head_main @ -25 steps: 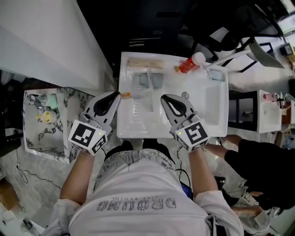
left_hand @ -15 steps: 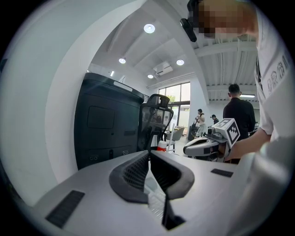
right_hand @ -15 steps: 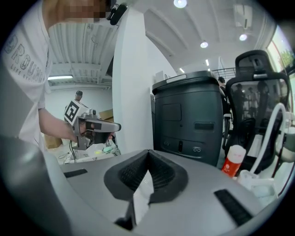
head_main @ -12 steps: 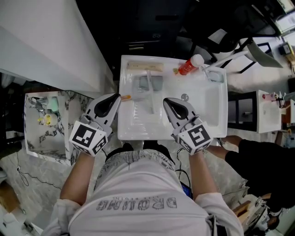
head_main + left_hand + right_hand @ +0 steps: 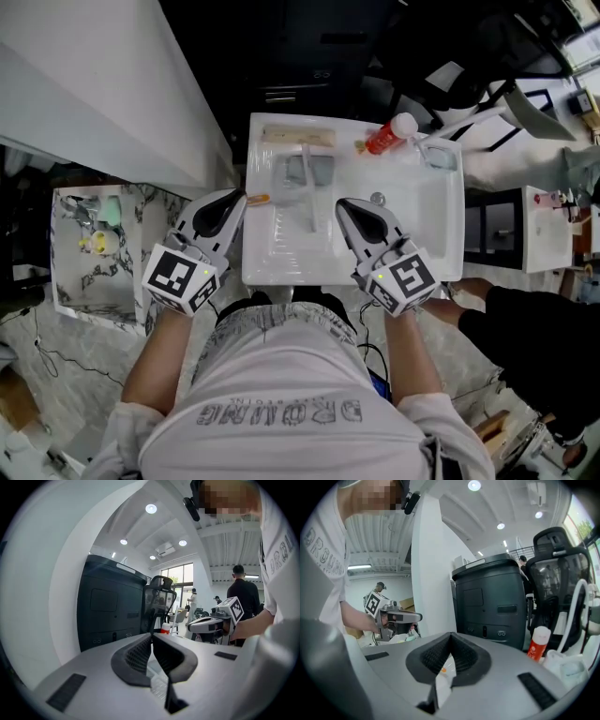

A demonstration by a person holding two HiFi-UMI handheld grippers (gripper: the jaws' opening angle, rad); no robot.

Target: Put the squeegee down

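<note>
In the head view, the squeegee (image 5: 308,192) is lying inside the white sink (image 5: 441,234), with its long handle pointing toward the person and its pale blade across the far end. The left hand-held gripper (image 5: 235,195) is hovering at the sink's left edge. The right hand-held gripper (image 5: 343,204) is hovering over the near part of the basin, just to the right of the handle. Neither one is touching the squeegee, which is resting between them, and a red bottle (image 5: 384,136) is lying at the sink's far side, well apart from both.

In the left gripper view, the two dark ribbed pads are meeting at their tips with nothing caught between them. Only a strip of the sink's ridged white surface is showing below the join, and the other hand-held gripper is pointing the same way off to the right.

In the right gripper view, the jaws are likewise pressing together and holding nothing. A sliver of white basin and a small orange speck are showing beneath them, and the red bottle is showing to the right.

Judging from this, the putting-down is looking finished, since the squeegee is already at rest and free of any grip. What is remaining is probably only to carry both hand-held grippers away from the sink. That calls for lifting them clear without brushing the handle.
</note>
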